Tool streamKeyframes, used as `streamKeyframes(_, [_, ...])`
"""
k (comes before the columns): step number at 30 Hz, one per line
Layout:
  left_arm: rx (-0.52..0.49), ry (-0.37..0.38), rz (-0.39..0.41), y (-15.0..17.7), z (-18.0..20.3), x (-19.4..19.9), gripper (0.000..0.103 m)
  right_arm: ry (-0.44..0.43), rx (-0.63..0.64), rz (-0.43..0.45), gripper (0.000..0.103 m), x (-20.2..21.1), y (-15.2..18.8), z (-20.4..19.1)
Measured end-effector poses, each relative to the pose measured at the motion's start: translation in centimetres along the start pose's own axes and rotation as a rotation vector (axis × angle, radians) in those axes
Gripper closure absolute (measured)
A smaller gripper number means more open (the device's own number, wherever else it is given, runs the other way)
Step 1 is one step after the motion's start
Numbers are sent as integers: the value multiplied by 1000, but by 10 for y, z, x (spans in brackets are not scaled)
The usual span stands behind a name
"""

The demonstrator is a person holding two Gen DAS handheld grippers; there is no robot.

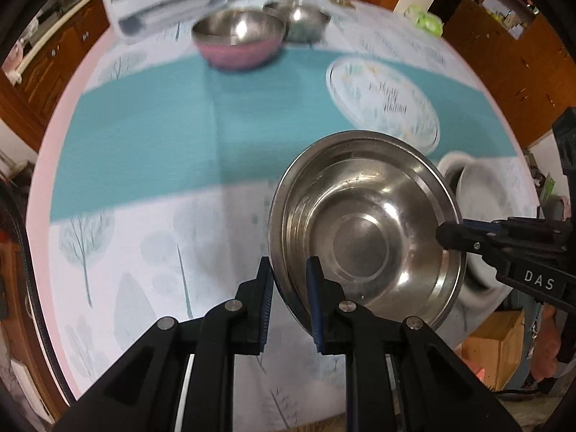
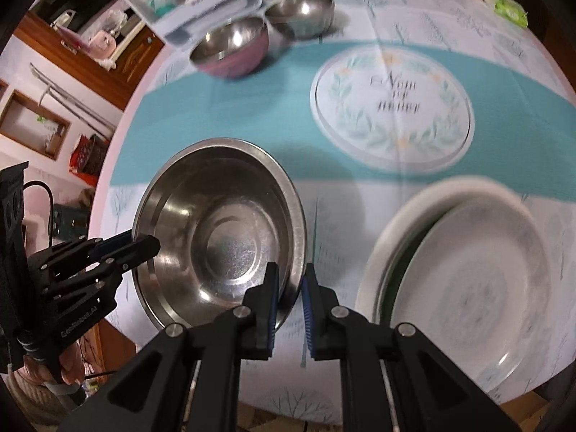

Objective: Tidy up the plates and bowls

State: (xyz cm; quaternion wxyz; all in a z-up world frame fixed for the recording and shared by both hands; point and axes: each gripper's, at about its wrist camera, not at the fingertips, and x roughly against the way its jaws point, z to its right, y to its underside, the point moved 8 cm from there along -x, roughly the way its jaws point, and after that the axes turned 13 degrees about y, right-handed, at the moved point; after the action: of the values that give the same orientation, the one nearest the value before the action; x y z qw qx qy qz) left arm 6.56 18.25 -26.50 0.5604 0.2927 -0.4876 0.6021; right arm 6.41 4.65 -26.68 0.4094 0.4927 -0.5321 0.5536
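- The left gripper (image 1: 289, 280) clamps the near-left rim of the large steel basin (image 1: 363, 230), one pad inside the wall and one outside; the jaws are nearly together with only the thin metal between them.
- The right gripper (image 2: 291, 282) pinches the opposite rim of the same basin in the same way, clenched on the lip; in the left wrist view it reaches in from the right edge, so the basin hangs between the two hands.
- The basin appears to be lifted off the tablecloth (image 1: 151, 237), tipped a little, its mouth up and empty. It is round with no long axis, so the matter that counts is where the load lies: straight ahead of both sets of jaws, shared about evenly, neither hand clearly nearer.
- It is plain brushed steel with a stepped wall, a flat rolled lip and a raised disc in the floor, scuffed and reflective; a slippery rim to hold, I judge.
- Just beside it, toward the right hand, sit the white plates (image 2: 468, 280), a shallower one resting askew in a wider one.
- Farther off, across the teal band, stand a pink-sided steel bowl (image 1: 239, 41) and a smaller steel bowl (image 1: 298, 19), close together, the likely nesting spot.
- Behind them, a clear plastic container (image 2: 190, 0) and bottles, blurred.
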Motion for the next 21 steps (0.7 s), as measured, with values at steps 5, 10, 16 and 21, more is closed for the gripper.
streamKeyframes(5, [13, -31, -46, 28, -5, -13, 87, 9, 19, -35, 90, -12, 15, -4])
streamKeyframes(10, [-2, -62, -54, 38, -5, -15, 87, 23, 38, -44, 90, -18, 19, -7])
streamKeyframes(16, [-8, -56, -56, 37, -4, -13, 79, 19, 38, -51, 88, -23, 22, -9])
streamKeyframes(21, [-21, -59, -45, 35, 1, -11, 52, 14, 34, -61, 86, -24, 24, -12])
